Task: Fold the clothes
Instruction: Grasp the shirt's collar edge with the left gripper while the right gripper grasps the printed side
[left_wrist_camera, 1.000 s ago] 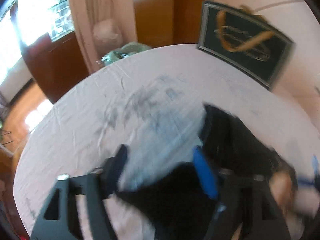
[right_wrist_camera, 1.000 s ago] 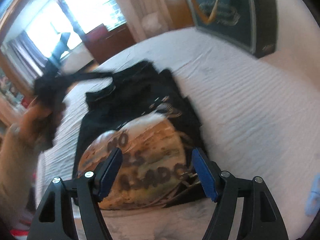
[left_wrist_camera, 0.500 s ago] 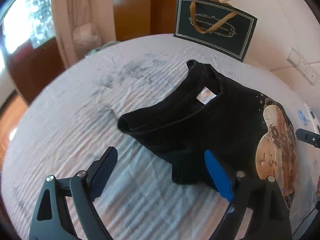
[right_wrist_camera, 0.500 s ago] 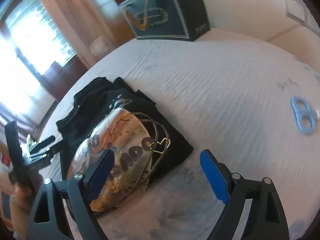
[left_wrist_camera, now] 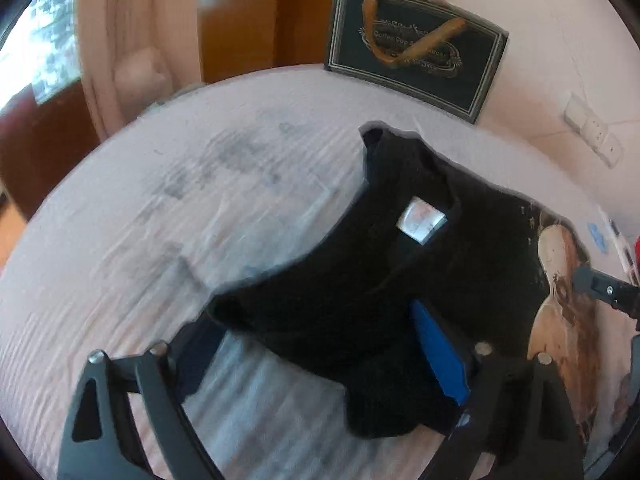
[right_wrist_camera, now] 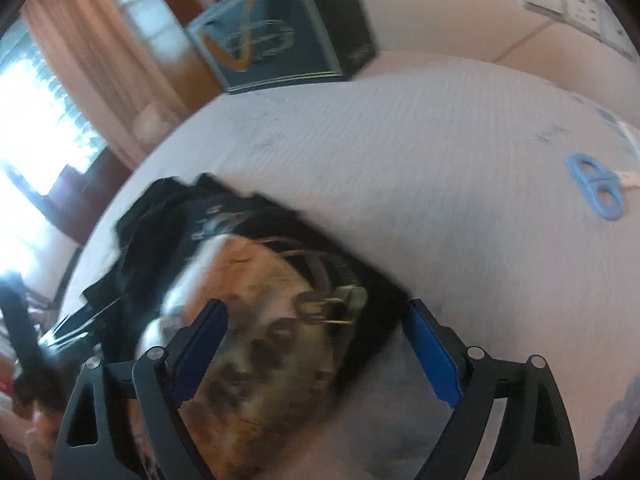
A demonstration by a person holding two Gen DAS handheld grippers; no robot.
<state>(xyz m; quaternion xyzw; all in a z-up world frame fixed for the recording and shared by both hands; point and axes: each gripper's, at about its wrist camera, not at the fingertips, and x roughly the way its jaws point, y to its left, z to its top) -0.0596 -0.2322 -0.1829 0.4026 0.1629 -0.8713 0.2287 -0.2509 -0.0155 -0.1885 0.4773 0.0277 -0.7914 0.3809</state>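
While both sets of fingers are hanging spread and pinching nothing, the left gripper [left_wrist_camera: 320, 348] is hovering low over the shoulder and sleeve end of the black T-shirt [left_wrist_camera: 400, 272], its blue finger pad [left_wrist_camera: 438, 356] showing against the dark cloth; contact cannot be told from this view. Over on the other side, the right gripper [right_wrist_camera: 316, 350] is sitting above the printed front of the T-shirt [right_wrist_camera: 256, 344], fingers wide apart, view blurred. Lying flat on the bed [left_wrist_camera: 168, 216], the shirt is showing its collar and white neck label [left_wrist_camera: 420, 220] face up, with the print toward the right gripper's side. It is looking light, soft and floppy, so it will likely sag and bunch when lifted; pinching a doubled edge at the shoulder seam or hem corner is probably the best hold, not the flat middle. Farther out, a dark gift bag [left_wrist_camera: 416, 60] is leaning at the wall and blue scissors [right_wrist_camera: 596, 192] are lying well apart from the shirt.
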